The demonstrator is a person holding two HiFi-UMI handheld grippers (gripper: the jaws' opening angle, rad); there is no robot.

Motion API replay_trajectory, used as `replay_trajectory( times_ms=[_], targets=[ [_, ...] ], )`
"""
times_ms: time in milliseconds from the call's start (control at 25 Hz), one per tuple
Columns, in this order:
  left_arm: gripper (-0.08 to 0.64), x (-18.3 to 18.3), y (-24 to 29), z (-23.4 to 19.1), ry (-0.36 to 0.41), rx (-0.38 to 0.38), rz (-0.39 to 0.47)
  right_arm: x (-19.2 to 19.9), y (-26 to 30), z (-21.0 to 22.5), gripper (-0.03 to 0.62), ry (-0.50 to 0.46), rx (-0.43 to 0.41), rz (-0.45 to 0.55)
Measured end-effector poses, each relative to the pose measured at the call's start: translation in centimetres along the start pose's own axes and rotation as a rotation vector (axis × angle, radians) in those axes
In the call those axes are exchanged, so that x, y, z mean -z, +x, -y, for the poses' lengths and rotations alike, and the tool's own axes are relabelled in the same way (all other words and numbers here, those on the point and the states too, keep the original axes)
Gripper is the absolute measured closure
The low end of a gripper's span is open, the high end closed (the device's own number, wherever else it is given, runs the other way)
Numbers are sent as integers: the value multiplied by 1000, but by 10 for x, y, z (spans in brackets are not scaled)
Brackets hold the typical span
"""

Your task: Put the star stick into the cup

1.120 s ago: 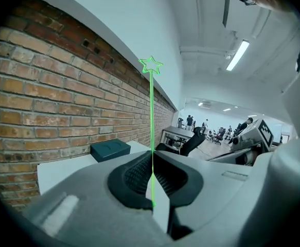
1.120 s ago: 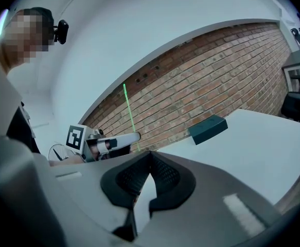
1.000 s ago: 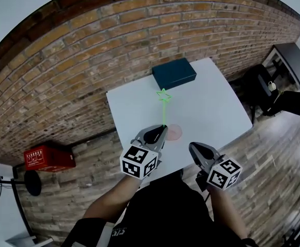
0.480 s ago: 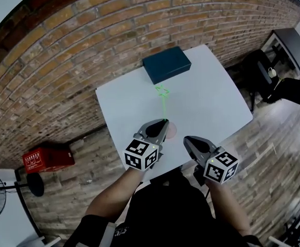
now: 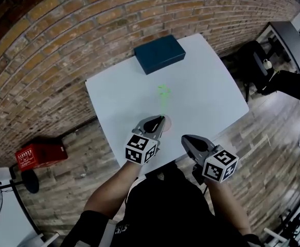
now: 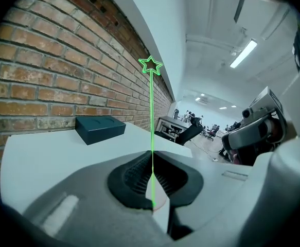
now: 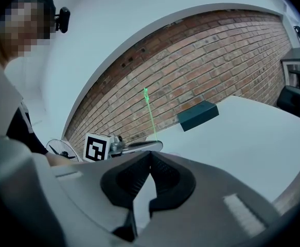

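Where the star stick point(image 6: 152, 112) is clamped, the table's point(image 5: 201, 102) edge lies close.

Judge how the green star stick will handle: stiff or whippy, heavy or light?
Probably light: the star stick is a hair-thin rod. It stands straight above the left gripper, so fairly stiff, though its tip may sway.

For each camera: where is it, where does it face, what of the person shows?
Head view: overhead, facing down at the table; forearms, left gripper, right gripper show.
Left gripper view: along jaws shut on the star stick, across the table.
Right gripper view: along shut empty jaws toward the brick wall; left forearm shows.
All share the box.
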State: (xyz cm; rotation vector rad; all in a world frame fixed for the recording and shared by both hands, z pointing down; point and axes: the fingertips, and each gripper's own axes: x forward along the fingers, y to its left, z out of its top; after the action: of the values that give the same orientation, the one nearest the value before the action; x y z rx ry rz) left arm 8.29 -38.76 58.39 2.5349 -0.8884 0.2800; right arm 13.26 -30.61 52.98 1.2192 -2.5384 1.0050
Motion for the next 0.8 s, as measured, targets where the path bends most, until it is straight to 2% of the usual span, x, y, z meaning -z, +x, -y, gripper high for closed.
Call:
replay_trajectory(
  times_ms=[400,480,600,800],
  targets=[
    [532,25,3,-1,-6,46,-76,7,0,-10,592,-7,-12,-25],
    [496,31,4,1,8,54,-114,5,-1,-12,592,-9,-11,-21],
    [495,37,4,2,49,41,-163,5,-2,-15,592,-15,-14,-22],
    [495,36,6,-1,85,28,-180,3,-1,-17,592,-17,-13,-25]
  ],
)
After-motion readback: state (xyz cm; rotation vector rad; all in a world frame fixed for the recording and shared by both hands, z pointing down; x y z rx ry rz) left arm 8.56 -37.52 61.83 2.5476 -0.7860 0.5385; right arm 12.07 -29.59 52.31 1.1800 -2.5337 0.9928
